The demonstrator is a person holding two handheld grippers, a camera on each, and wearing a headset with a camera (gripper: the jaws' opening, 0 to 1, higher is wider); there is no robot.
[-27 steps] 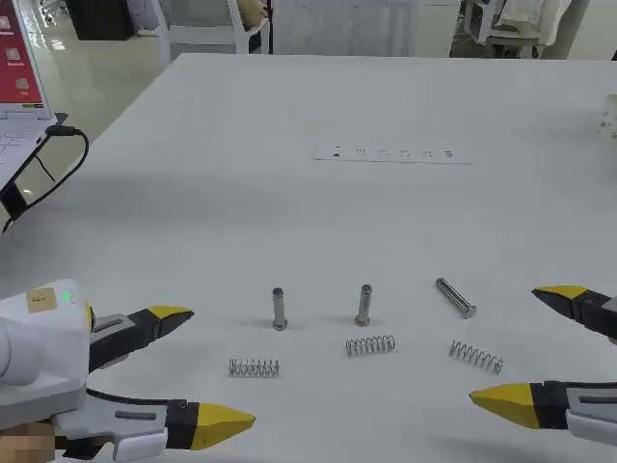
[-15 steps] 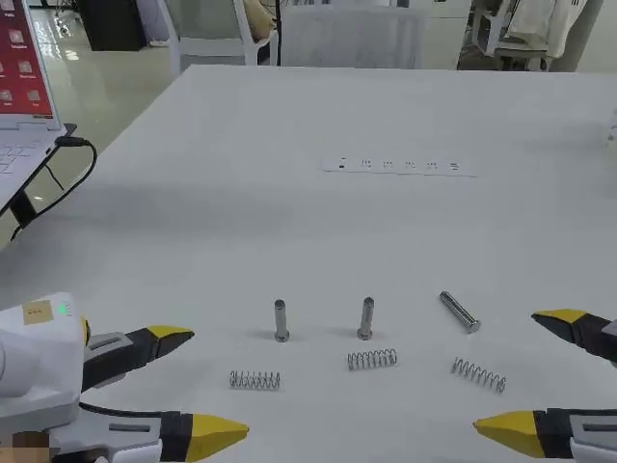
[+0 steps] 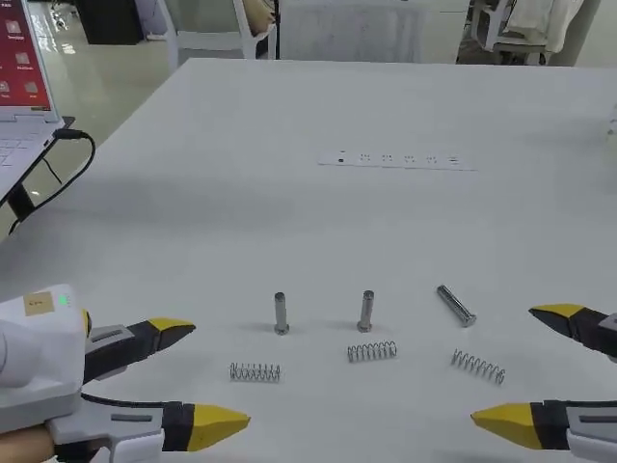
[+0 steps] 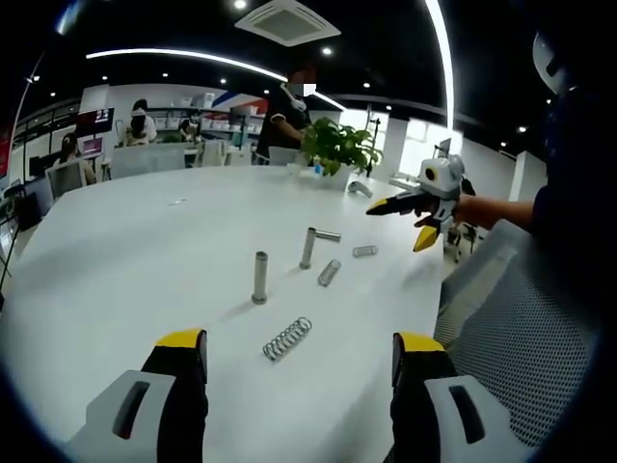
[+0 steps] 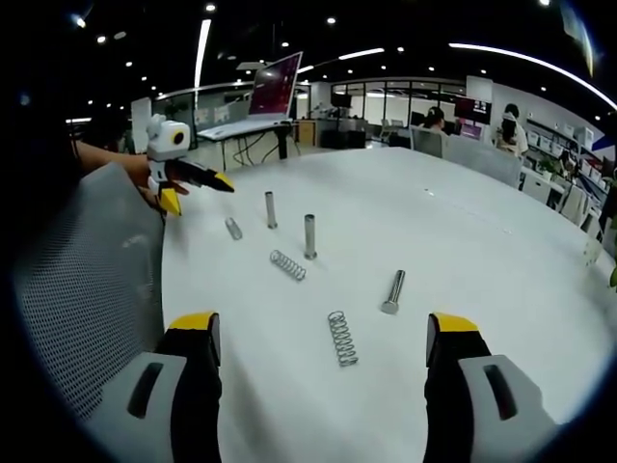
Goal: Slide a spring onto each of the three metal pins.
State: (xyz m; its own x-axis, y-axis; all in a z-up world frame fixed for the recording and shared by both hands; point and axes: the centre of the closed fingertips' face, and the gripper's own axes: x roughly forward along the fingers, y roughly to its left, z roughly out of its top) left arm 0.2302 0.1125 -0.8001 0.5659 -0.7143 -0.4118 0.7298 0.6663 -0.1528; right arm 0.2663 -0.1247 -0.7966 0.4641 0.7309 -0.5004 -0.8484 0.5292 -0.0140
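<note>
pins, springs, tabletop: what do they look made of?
The pins are likely steel: plain silver-grey with a dull sheen, a round shaft and a wider head at one end. The springs are thin wire coils, probably steel, in the same silvery grey. The tabletop is smooth matte white with no visible grain. It looks like laminate or painted board, but the core cannot be told.

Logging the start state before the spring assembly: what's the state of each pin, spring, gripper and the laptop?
Left silver metal pin: upright, bare.
Middle silver metal pin: upright, bare.
Right silver metal pin: lying on its side, bare.
Left coiled wire spring: lying loose.
Middle coiled wire spring: lying loose.
Right coiled wire spring: lying loose.
Left gripper: open, empty.
Right gripper: open, empty.
White laptop: lid open, screen lit.
</note>
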